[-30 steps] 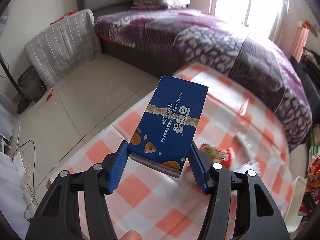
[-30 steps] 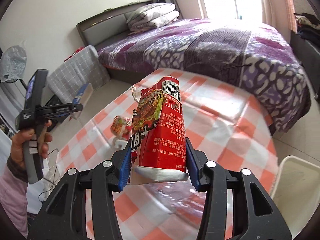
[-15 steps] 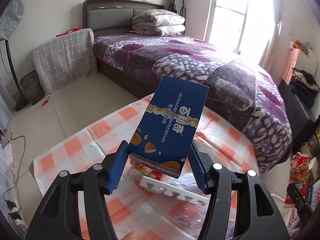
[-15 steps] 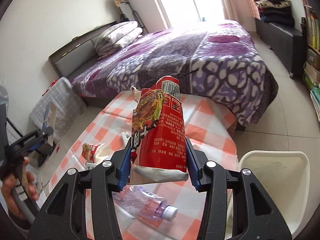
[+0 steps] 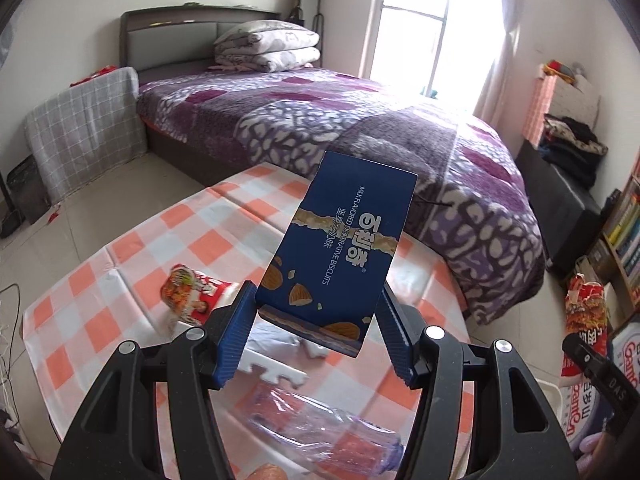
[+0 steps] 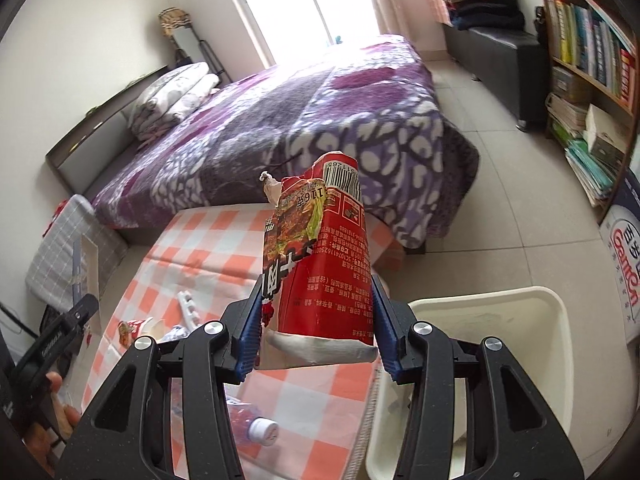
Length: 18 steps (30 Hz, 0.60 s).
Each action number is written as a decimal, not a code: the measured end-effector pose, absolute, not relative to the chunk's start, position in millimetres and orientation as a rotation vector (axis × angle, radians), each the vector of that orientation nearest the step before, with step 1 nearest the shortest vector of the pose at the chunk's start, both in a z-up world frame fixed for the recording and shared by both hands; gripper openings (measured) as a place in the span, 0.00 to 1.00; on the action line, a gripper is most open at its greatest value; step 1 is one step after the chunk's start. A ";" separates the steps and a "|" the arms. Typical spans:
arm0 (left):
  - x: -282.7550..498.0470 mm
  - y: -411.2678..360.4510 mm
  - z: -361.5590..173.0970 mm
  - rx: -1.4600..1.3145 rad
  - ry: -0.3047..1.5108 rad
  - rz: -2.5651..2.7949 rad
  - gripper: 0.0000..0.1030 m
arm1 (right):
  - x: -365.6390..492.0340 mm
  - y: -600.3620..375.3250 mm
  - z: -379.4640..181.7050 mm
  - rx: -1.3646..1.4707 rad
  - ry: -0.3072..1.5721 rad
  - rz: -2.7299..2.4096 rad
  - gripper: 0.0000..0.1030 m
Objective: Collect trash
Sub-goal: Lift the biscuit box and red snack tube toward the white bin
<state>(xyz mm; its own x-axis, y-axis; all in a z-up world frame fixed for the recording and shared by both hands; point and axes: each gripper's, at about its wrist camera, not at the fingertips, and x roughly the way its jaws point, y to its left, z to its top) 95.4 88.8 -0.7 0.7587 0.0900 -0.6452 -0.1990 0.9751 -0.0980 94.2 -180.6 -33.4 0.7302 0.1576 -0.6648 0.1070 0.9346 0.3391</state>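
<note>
My left gripper (image 5: 316,332) is shut on a blue biscuit box (image 5: 340,248) and holds it upright above the checked table (image 5: 132,248). My right gripper (image 6: 318,330) is shut on a red snack bag (image 6: 320,264), held above the table's right edge beside a white bin (image 6: 516,364). On the table lie a crumpled red wrapper (image 5: 188,294), a white foam piece (image 5: 272,364) and a clear plastic bottle (image 5: 320,432). The bottle's cap (image 6: 262,431) shows in the right wrist view. The red bag in the right gripper also shows at the right of the left wrist view (image 5: 582,320).
A bed with a purple blanket (image 5: 360,120) stands behind the table. A bookshelf (image 6: 592,52) and a white printed box (image 6: 624,276) stand at the right. A grey checked cushion (image 5: 84,128) leans at the left on the tiled floor.
Both grippers have swung to the right with their loads. The white bin has come closer in the right wrist view; the wrapper, foam piece and bottle have come into the left wrist view.
</note>
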 end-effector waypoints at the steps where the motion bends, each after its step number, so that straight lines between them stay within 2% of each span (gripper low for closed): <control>1: 95.7 83.7 -1.4 -0.161 0.696 0.148 0.57 | 94.1 -188.3 -35.1 0.383 0.764 0.008 0.45; 12: 90.9 18.4 -12.3 -0.070 0.738 -0.004 0.57 | 88.2 -255.9 -54.2 0.516 0.860 -0.151 0.49; 15: 87.0 -2.9 -16.1 -0.042 0.751 -0.054 0.57 | 83.2 -271.2 -55.7 0.545 0.866 -0.189 0.57; 16: 86.0 -9.2 -17.2 -0.036 0.755 -0.068 0.57 | 81.5 -274.8 -55.6 0.552 0.861 -0.195 0.63; 18: 83.1 -22.6 -20.5 -0.019 0.765 -0.101 0.57 | 75.2 -286.5 -53.9 0.573 0.841 -0.216 0.66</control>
<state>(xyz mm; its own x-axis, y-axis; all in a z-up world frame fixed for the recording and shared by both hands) 83.1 -22.6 -20.5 0.7169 -0.0978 -0.6903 0.0841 0.9950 -0.0536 75.2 -286.5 -53.9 0.6559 0.0409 -0.7538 0.3992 0.8287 0.3923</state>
